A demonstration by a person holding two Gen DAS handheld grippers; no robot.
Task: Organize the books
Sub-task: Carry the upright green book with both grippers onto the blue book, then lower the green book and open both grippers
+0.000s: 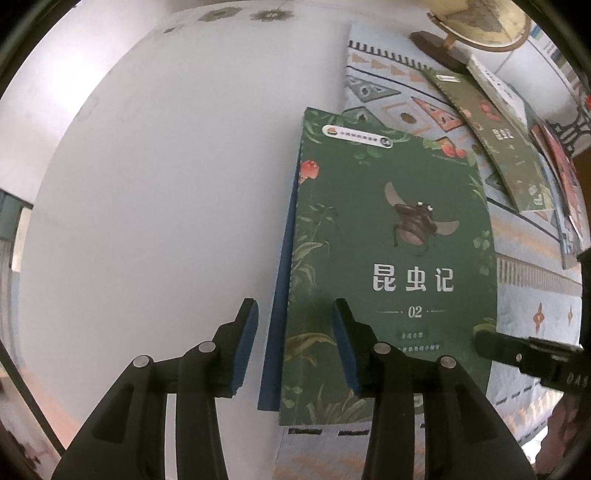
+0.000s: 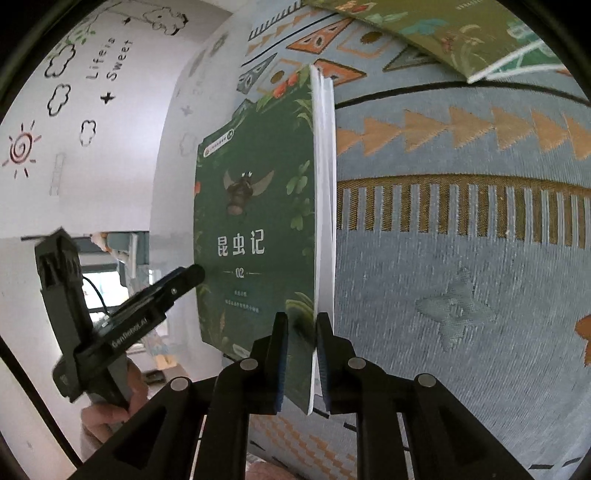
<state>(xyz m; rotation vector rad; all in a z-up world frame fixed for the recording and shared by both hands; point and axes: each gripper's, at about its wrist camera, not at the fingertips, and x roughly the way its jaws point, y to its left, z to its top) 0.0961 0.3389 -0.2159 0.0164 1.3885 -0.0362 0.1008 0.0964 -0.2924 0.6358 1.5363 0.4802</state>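
A green book (image 1: 388,258) with a beetle on its cover lies on a blue book (image 1: 275,332), whose edge shows along its left side. My left gripper (image 1: 294,306) points down over the stack's left edge. It is open, one finger off the books and the other above the green cover. In the right wrist view the green book (image 2: 258,221) has its page edge between the fingers of my right gripper (image 2: 303,319). A strip of cover shows beside the left pad, so the pads do not press. A hand (image 2: 107,417) holds the left gripper.
The books rest on a patterned blue cloth (image 1: 535,314) that partly covers a white tabletop (image 1: 166,184). Another green book (image 1: 498,140), a white book (image 1: 498,92), red books (image 1: 561,177) and a globe (image 1: 480,29) sit at the back right.
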